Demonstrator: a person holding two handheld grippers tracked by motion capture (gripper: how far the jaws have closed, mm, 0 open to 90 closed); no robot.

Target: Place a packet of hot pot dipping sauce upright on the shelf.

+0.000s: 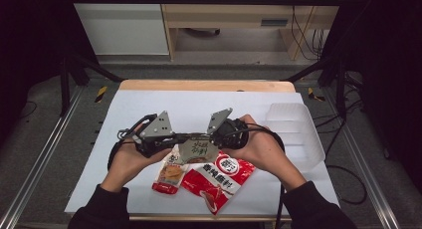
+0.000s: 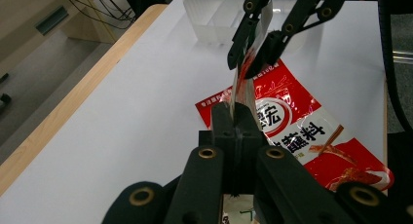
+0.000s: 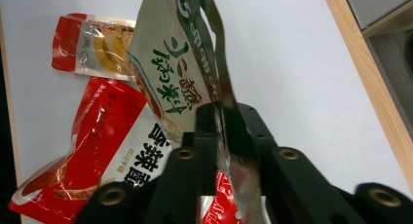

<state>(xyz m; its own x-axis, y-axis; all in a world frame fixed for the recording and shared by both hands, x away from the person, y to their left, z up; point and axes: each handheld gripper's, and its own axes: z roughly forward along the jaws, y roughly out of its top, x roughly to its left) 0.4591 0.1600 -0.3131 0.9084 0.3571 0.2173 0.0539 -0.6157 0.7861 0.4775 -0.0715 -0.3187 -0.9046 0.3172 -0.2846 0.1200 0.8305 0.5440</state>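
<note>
A beige sachet with green lettering (image 1: 198,150) hangs a little above the white table sheet (image 1: 149,109), held between both grippers. My left gripper (image 1: 183,138) is shut on one edge of it; in the left gripper view the thin foil edge (image 2: 242,90) runs from between my own jaws (image 2: 237,114) up to the right gripper (image 2: 251,63). My right gripper (image 1: 206,136) is shut on the opposite edge, and the sachet (image 3: 175,63) rises from between its jaws (image 3: 220,114). Under it lie a large red sachet (image 1: 219,176) and a small red and yellow sachet (image 1: 169,176).
A clear plastic tray (image 1: 298,132) stands at the right side of the sheet. The table's wooden edge (image 1: 206,85) runs along the far side. Dark frame legs and cables stand beyond the table.
</note>
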